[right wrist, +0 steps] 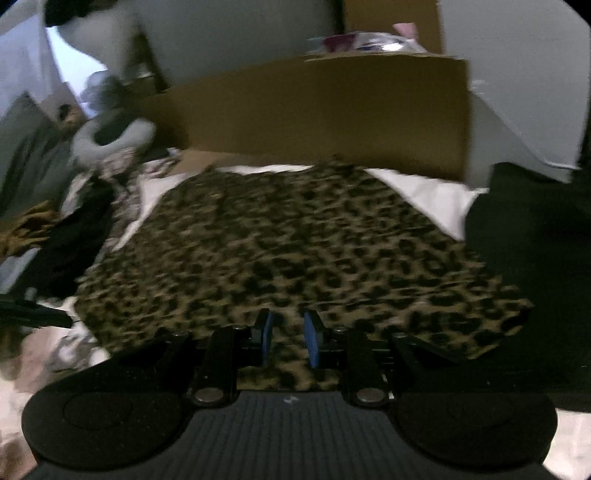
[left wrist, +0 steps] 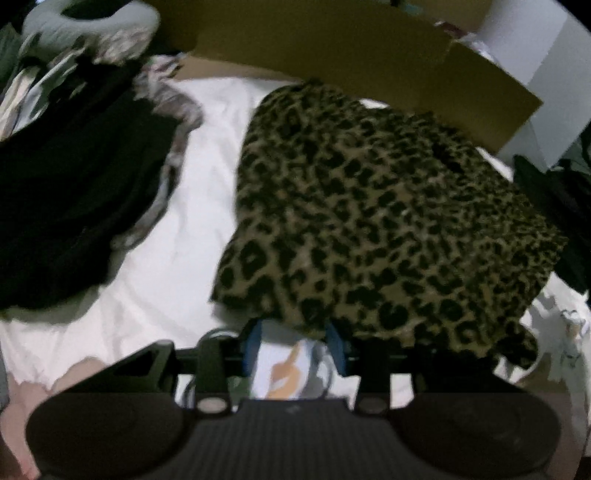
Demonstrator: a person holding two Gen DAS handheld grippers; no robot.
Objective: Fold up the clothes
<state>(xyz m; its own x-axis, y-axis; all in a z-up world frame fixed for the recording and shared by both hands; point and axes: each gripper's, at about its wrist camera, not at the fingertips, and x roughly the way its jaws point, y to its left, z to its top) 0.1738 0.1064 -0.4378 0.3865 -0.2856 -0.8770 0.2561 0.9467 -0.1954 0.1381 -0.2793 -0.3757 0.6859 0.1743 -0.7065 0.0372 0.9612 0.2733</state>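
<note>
A leopard-print garment (left wrist: 369, 221) lies spread on a white sheet (left wrist: 207, 166). My left gripper (left wrist: 294, 341) stands at the garment's near edge. Its blue pads (left wrist: 255, 345) are apart, the hem droops over their tips, and only white printed fabric (left wrist: 284, 365) shows between them. In the right wrist view the same leopard-print garment (right wrist: 277, 240) fills the middle. My right gripper (right wrist: 289, 338) sits low over its near part, with leopard fabric filling the narrow gap between the blue pads (right wrist: 312, 339) and running on under the gripper.
A brown cardboard box (left wrist: 351, 55) stands behind the garment, also seen as the cardboard box (right wrist: 325, 118). A pile of dark clothes (left wrist: 74, 184) lies left, with a grey piece (left wrist: 92, 22) behind it. More dark cloth (right wrist: 535, 258) lies right.
</note>
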